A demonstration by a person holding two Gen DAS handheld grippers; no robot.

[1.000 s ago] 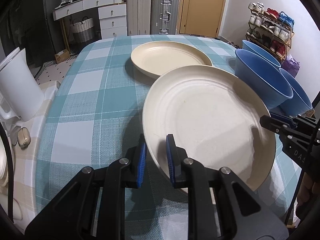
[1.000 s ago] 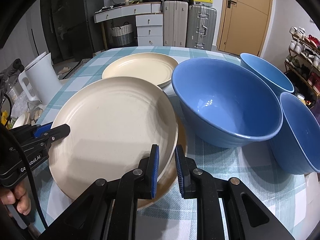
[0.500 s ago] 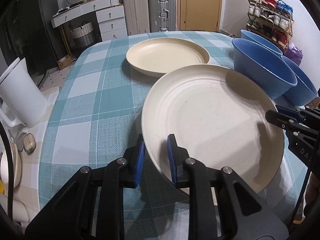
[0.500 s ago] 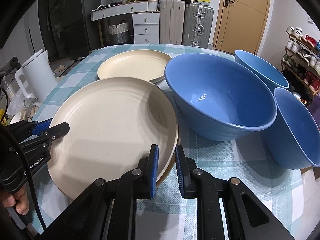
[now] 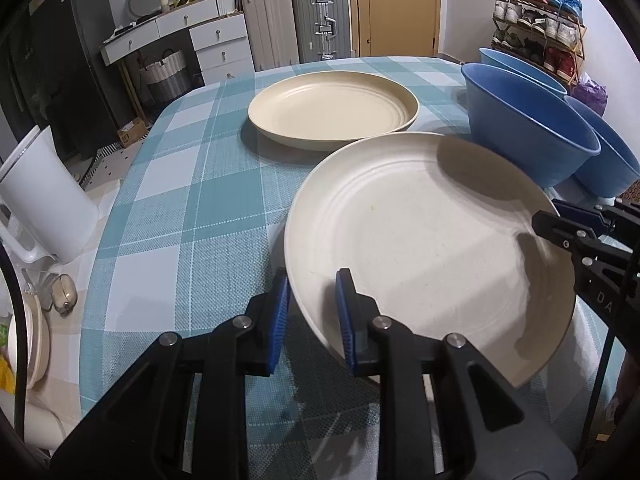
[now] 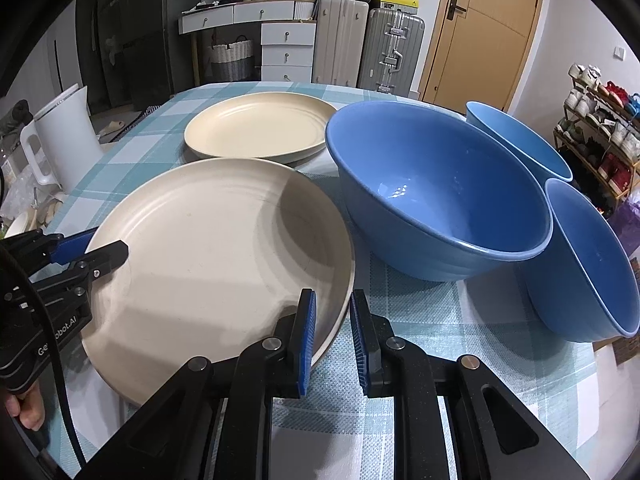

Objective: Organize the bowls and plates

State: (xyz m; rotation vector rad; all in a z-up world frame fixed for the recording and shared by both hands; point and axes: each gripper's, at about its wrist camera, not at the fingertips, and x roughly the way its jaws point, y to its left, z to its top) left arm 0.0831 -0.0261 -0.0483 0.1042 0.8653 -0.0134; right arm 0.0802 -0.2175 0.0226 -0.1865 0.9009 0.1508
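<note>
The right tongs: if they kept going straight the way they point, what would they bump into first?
Probably the big blue bowl. The right tongs already straddle the near plate's rim, and that bowl sits just beyond, though depth is hard to judge.

Near plate (image 6: 208, 248) lies before far plate (image 6: 256, 128), left of bowls (image 6: 436, 200).

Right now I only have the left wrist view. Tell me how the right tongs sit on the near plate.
Observer: The right tongs straddle the rim of the near plate, one pad inside and one outside, shut on it.
Operator: Check inside the big blue bowl beside it.
Observer: The big blue bowl is empty, with only light glinting off its bottom.
Operator: Now the bowl closest to the right tongs.
Observer: That nearest bowl is empty too, as far as its inside shows.
</note>
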